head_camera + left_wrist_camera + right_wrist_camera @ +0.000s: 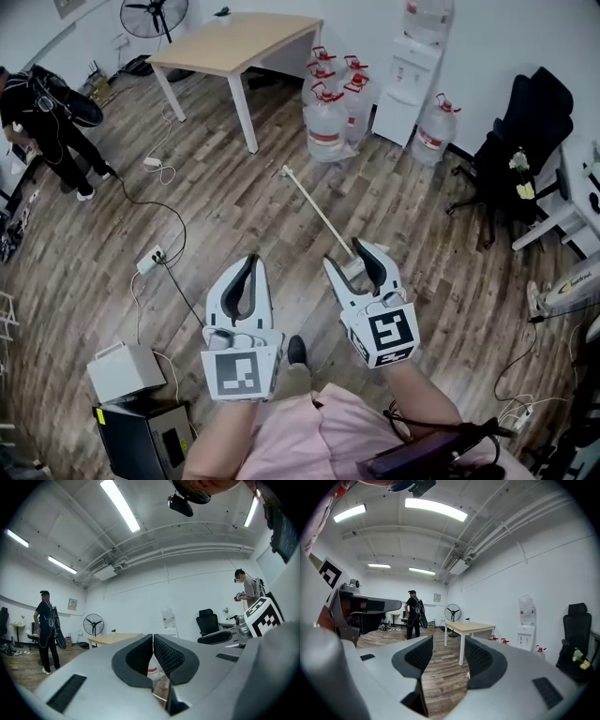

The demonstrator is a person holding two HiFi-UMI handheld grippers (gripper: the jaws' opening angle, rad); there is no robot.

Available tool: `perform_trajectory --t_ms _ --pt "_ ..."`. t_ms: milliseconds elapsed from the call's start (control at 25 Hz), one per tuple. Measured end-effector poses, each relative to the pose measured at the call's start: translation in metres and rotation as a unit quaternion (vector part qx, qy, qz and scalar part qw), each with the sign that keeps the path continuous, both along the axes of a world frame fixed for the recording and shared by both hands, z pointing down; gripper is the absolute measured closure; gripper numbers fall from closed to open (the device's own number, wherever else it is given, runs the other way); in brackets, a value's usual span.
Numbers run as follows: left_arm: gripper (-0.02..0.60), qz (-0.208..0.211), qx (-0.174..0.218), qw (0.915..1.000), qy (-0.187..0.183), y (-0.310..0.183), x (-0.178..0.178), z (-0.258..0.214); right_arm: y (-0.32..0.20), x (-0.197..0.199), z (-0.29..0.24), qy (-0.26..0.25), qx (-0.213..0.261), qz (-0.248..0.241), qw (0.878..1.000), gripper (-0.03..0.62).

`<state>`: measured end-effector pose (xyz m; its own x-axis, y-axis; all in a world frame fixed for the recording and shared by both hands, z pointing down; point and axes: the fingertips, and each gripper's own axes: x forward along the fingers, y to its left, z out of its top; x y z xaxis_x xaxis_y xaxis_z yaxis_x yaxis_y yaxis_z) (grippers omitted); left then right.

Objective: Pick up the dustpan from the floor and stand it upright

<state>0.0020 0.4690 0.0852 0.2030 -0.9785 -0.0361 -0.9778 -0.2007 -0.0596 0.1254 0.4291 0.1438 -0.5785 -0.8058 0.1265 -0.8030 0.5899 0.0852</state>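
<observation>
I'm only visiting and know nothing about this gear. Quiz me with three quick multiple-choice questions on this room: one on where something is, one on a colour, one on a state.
1. Where is the dustpan?
A. propped upright against a wall
B. flat on the wooden floor, ahead of the right gripper
C. on a shelf

2. What colour is the table top?
A. light wood
B. red
C. blue

3. How do the right gripper's jaws stand?
A. apart, nothing between them
B. shut on the dustpan
C. shut on a cloth

Answers:
1. B: its long handle lies along the boards.
2. A: the top is pale tan.
3. A: the right gripper view shows bare floor through the gap.
</observation>
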Motion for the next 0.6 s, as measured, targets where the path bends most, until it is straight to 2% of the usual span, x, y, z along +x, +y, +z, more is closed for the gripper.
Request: perform_trajectory --t_ms 200,360,600 --pt "0.566 -0.002 0.012 0.9998 -0.015 -0.061 -0.047 -0.015 -0.065 -0.043 -0.014 -0.006 0.014 0.002 1.0 0.379" --pt "0.566 -0.001 0.019 0.9996 -0.022 -0.093 -0.073 -0.021 -0.099 -0.061 -0.022 -0.01 0.025 0.013 1.0 0.385" --pt "0.566 0.009 0.024 0.9995 -0.017 -0.131 -0.084 -0.017 -0.135 -0.071 -0.019 -0.006 0.025 0.02 0.999 0.402"
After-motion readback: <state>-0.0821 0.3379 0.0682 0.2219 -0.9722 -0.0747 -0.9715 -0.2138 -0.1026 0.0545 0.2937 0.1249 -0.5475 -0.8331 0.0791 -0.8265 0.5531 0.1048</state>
